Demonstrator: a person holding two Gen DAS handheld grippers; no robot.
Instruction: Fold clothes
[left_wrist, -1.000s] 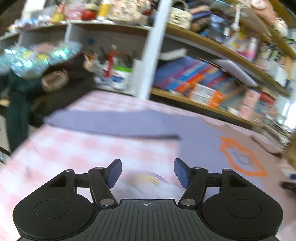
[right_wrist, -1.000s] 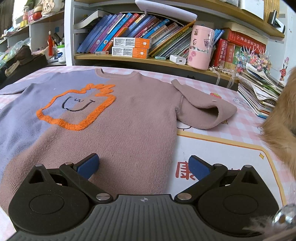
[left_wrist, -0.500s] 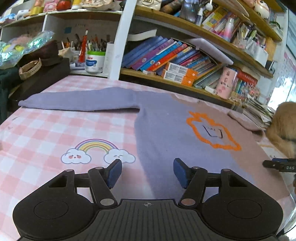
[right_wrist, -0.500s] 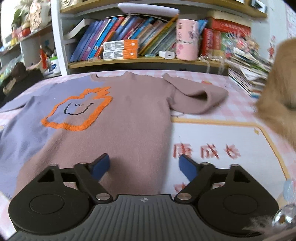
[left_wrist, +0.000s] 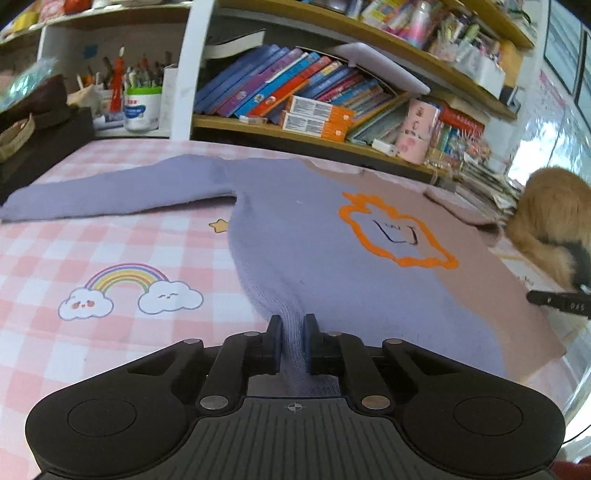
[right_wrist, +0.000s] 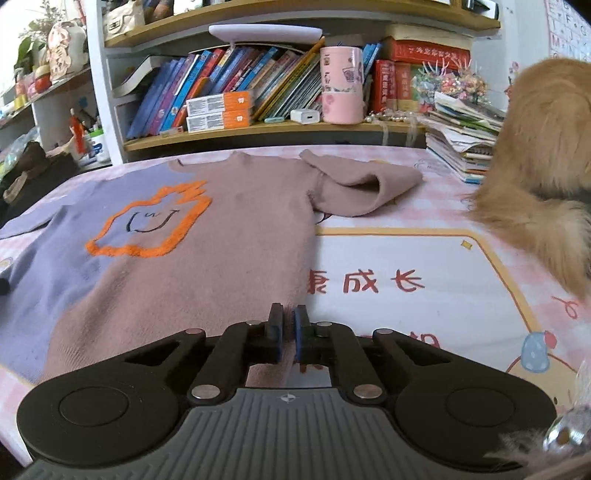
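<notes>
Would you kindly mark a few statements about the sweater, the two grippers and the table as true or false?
1. The left gripper is shut on the sweater's purple hem. True.
2. The right gripper hangs wide open above the table. False: its jaws are nearly closed at the sweater's brown hem corner.
3. The purple sleeve lies stretched out flat. True.
4. The brown sleeve is stretched out straight too. False: it is folded back on itself beside the body.
5. The sweater's orange outline motif faces up. True.
6. The furry animal lies on the sweater. False: it is on the table beside it.
</notes>
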